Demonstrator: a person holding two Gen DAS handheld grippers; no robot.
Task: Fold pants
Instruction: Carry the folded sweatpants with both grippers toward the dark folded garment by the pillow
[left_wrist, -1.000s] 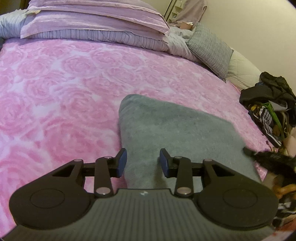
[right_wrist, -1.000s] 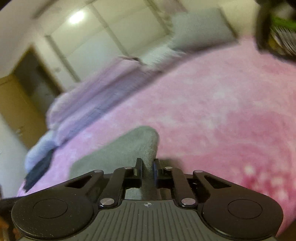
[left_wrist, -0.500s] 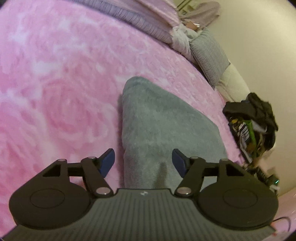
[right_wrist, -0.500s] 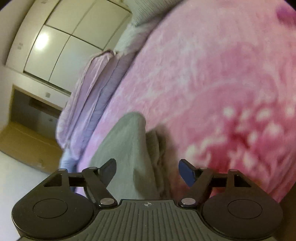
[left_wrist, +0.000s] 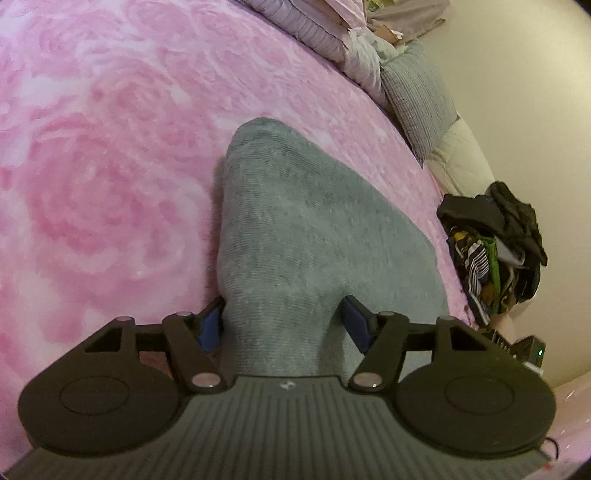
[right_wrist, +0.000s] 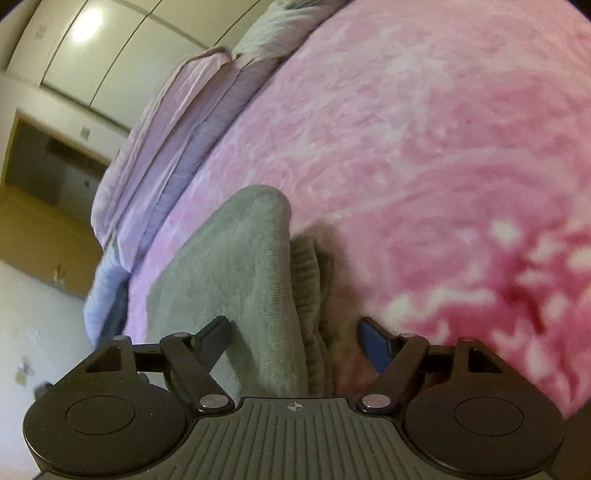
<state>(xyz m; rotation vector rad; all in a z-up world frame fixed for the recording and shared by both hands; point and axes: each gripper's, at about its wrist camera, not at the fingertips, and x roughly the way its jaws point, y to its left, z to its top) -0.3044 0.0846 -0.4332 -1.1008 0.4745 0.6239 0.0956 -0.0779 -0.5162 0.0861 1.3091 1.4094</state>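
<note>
Grey knit pants lie folded in a stack on the pink rose-patterned bedspread. In the left wrist view my left gripper is open, its blue-padded fingers wide on either side of the near edge of the stack. The right wrist view shows the same pants from the other end, with layered ribbed edges visible on the right of the fold. There my right gripper is open too, straddling the near edge of the cloth without pinching it.
Purple and striped pillows and a grey cushion line the head of the bed. A heap of dark and striped clothes sits off the bed's right side. White wardrobe doors and a wooden door frame stand beyond.
One second ago my right gripper was shut on the pants' edge; it has let go and opened wide. My left gripper has opened wider and tipped down closer over the stack.
</note>
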